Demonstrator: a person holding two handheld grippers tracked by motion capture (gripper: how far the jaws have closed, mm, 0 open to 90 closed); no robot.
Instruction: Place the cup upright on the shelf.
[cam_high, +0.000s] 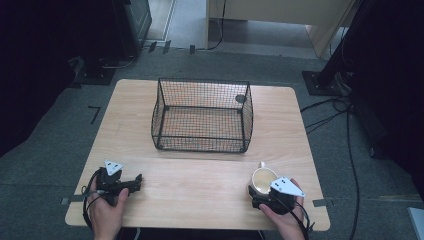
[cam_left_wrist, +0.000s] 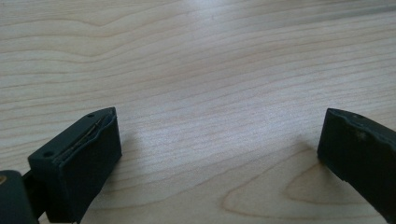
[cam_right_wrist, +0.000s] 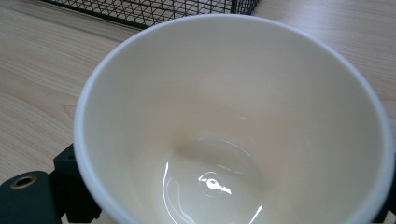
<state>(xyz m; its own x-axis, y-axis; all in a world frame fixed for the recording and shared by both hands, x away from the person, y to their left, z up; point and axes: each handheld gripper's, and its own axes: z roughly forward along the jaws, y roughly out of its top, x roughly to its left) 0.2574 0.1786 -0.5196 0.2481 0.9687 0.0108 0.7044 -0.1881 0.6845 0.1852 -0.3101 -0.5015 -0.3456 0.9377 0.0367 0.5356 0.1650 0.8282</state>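
Observation:
A cream mug (cam_high: 263, 178) stands near the front right of the wooden table (cam_high: 200, 170), its handle pointing toward the basket. My right gripper (cam_high: 262, 189) reaches around it from the near side. In the right gripper view the mug (cam_right_wrist: 233, 116) sits deep between the jaws of the right gripper (cam_right_wrist: 224, 186), and its glossy inside is empty. One black jaw presses against its left wall and the other peeks out at the right edge. My left gripper (cam_high: 135, 183) rests at the front left with its jaws wide apart; the left gripper (cam_left_wrist: 219, 140) holds nothing over bare wood.
A black wire basket (cam_high: 202, 120) with nothing in it stands in the middle of the table, beyond the mug; its near wall (cam_right_wrist: 154, 9) shows behind the mug's rim. Cables and stands lie on the grey floor around the table.

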